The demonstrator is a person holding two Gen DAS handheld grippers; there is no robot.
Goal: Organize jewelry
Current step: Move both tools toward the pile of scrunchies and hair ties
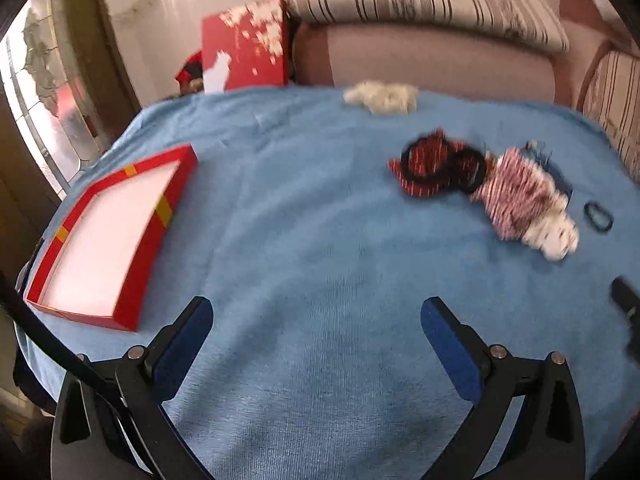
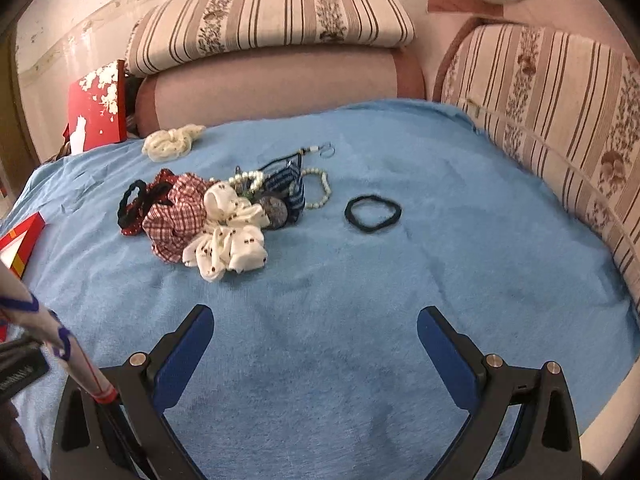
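Observation:
A pile of scrunchies and jewelry (image 2: pixel 216 216) lies on the blue cloth (image 2: pixel 360 300): a red checked scrunchie (image 2: pixel 176 216), a white spotted one (image 2: pixel 232 248), pearl bracelets (image 2: pixel 320 192) and dark bands. A black hair band (image 2: pixel 373 213) lies apart to its right. The pile also shows in the left wrist view (image 1: pixel 500 188). An empty red box (image 1: pixel 108 232) with a white inside sits at the left. My left gripper (image 1: pixel 316 316) is open and empty over bare cloth. My right gripper (image 2: pixel 316 324) is open and empty, short of the pile.
A cream scrunchie (image 2: pixel 172 142) lies at the far edge of the cloth. A red lid with white flowers (image 2: pixel 98 108) leans against striped sofa cushions (image 2: pixel 280 24) behind. More cushions (image 2: pixel 560 120) border the right side. A window (image 1: pixel 48 112) is at the left.

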